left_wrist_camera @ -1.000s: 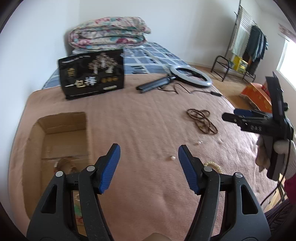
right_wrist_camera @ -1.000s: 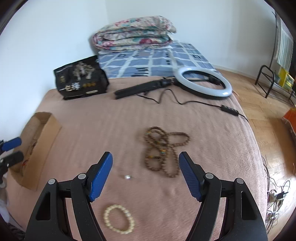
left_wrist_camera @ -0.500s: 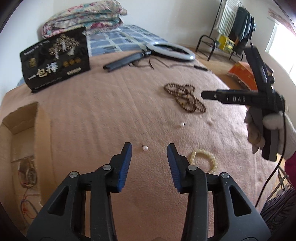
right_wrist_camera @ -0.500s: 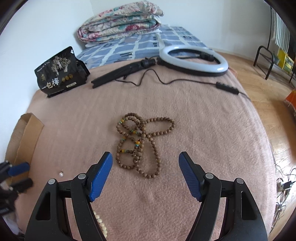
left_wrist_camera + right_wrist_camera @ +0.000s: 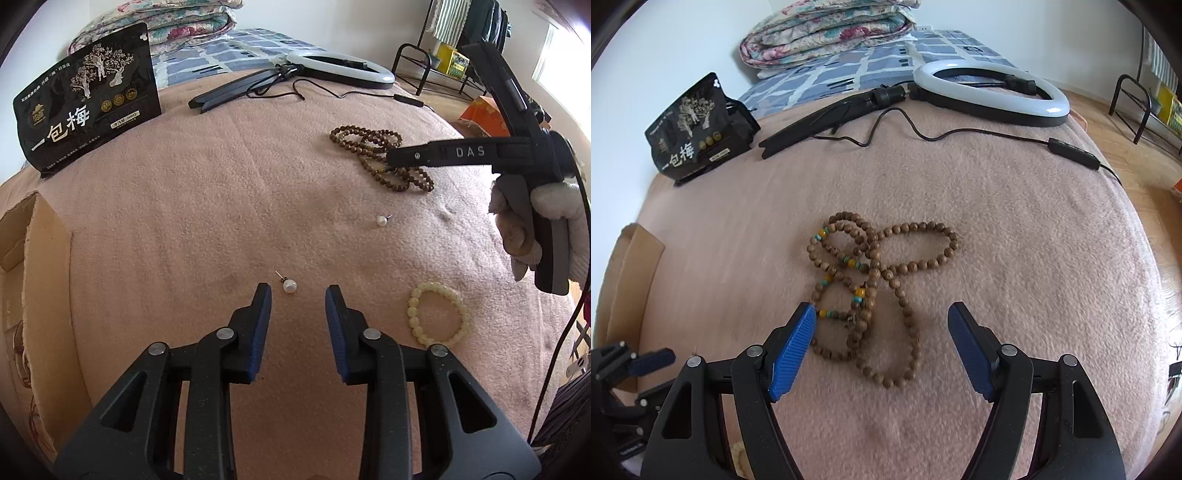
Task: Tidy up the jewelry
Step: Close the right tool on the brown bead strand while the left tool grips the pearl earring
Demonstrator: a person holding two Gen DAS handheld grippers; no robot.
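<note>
Hovering low over the pink blanket [image 5: 184, 229], the left gripper [image 5: 297, 295] has its jaws narrowly parted just short of a pearl earring [image 5: 289, 286] at frame centre, while the right gripper [image 5: 881, 319] spreads wide over the wooden bead necklace [image 5: 871, 291] mid-frame.

On the bed [image 5: 207, 206], an earring [image 5: 289, 285] lies just ahead of the left claw [image 5: 297, 291], a second earring [image 5: 382, 220] farther right, and a bracelet [image 5: 438, 314] to the claw's right. The bead necklace [image 5: 871, 291] lies between and ahead of the right claw [image 5: 881, 314] tips. A box [image 5: 33, 258] sits at the left edge, with a bag [image 5: 88, 110] behind it and a ring light [image 5: 990, 92] at the far right.
</note>
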